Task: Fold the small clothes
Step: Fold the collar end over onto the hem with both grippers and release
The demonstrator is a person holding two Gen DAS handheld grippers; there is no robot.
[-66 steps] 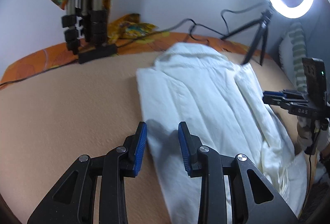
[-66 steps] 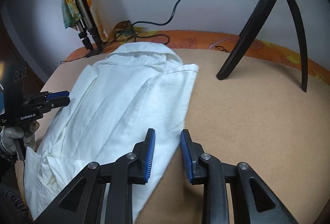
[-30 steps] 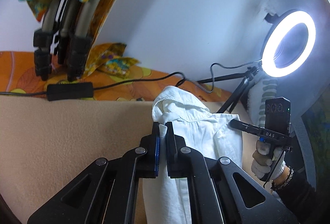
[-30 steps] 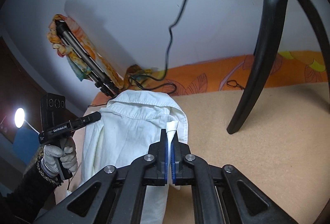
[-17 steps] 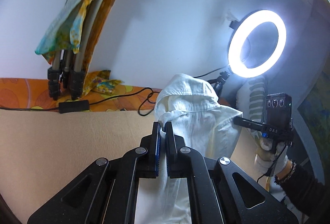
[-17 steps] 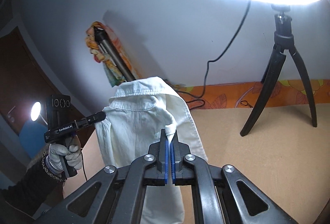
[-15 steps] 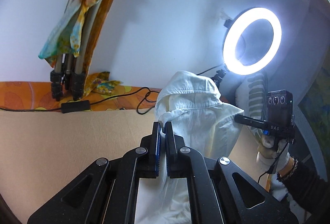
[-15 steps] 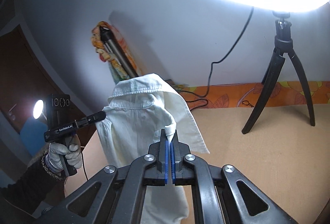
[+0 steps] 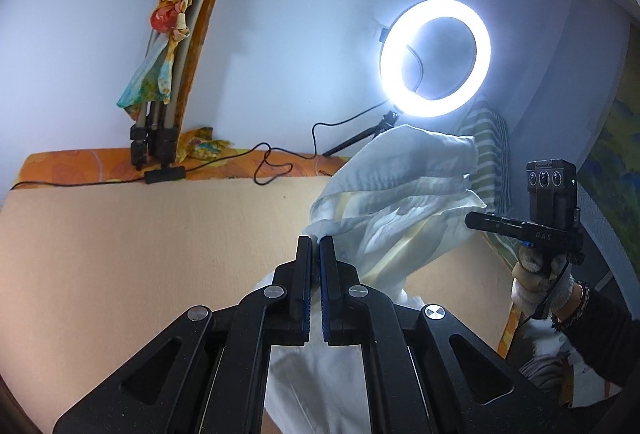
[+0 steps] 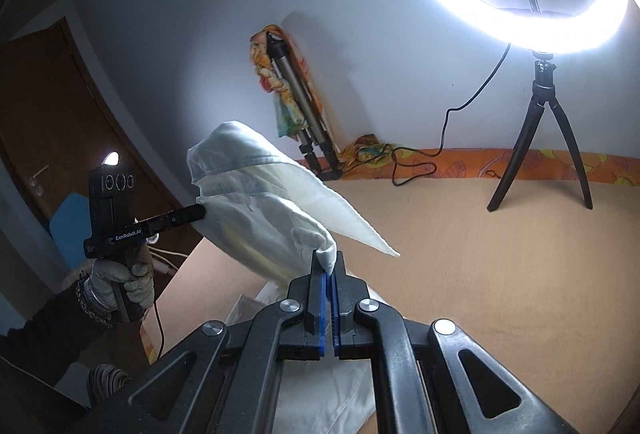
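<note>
1. Your left tongs [image 9: 315, 246] are clenched on an edge of the white shirt [image 9: 396, 202].
2. Your right tongs [image 10: 327, 266] are clenched on another bit of the shirt [image 10: 256, 210], a tuft of cloth poking up between the blue pads.
3. The shirt hangs in the air between your two tongs, bunched and draped; its lower part trails down toward the near edge of the tan bed [image 9: 140, 234].
4. In the left wrist view your right hand [image 9: 536, 286], gloved, grips its handle to the right of the shirt; in the right wrist view your left hand [image 10: 120, 282] does so to the left.
5. A lit ring light [image 9: 436, 54] on a small tripod [image 10: 540, 138] stands at the far right of the bed.
6. A folded tripod [image 9: 160, 102] with a patterned cloth leans on the far wall, a black cable [image 9: 276, 162] beside it.
</note>
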